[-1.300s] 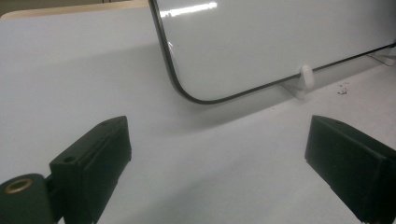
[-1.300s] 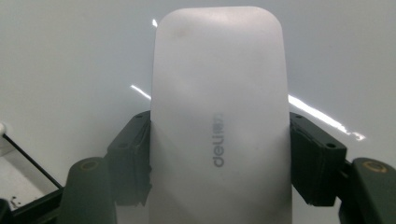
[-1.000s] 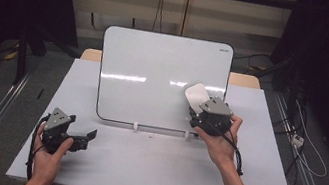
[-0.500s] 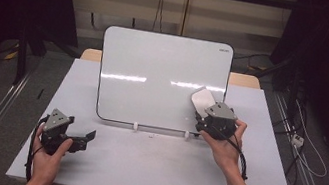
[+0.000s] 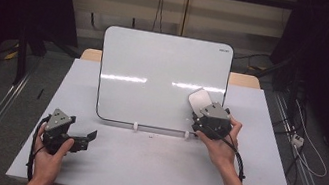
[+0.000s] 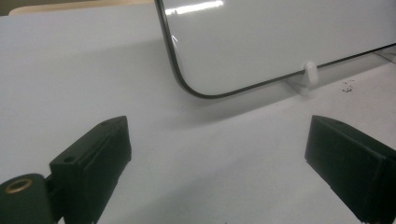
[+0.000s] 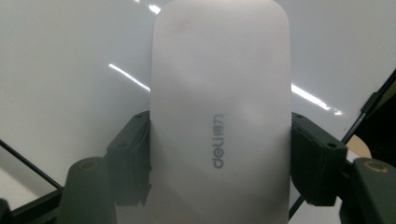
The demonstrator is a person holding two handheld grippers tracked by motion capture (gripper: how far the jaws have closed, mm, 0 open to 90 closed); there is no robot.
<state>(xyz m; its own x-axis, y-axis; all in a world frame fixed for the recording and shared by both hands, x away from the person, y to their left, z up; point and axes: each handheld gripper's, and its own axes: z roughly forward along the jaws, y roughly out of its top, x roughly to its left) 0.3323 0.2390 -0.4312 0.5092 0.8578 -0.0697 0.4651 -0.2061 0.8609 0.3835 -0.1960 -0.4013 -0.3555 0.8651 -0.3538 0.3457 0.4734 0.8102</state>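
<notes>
High view: a person sits at a pale grey rectangular surface [image 5: 154, 172], a two-finger gripper in each hand. A glossy white rectangular whiteboard w/ thin black rim [image 5: 156, 71] stands propped on small white clips at centre frame.

Step in hand, as I judge it: wiping the board. The right gripper [image 5: 202, 110], right of centre, holds a smooth white oval plastic eraser w/ grey "deli" lettering [image 5: 199, 100] against the board's lower right area. In the right gripper view the black fingers [image 7: 130, 158] are clamped on both sides of the eraser [image 7: 219, 116], closed as far as its body allows.

Next move prob. calls for sweeping the eraser across the board w/ even pressure, grip kept firm so it doesn't slip.

The left gripper [image 5: 86, 138], lower left of frame, rests low over the surface; its fingers [image 6: 93, 158] stand wide apart, nothing between them, nothing touched.
</notes>
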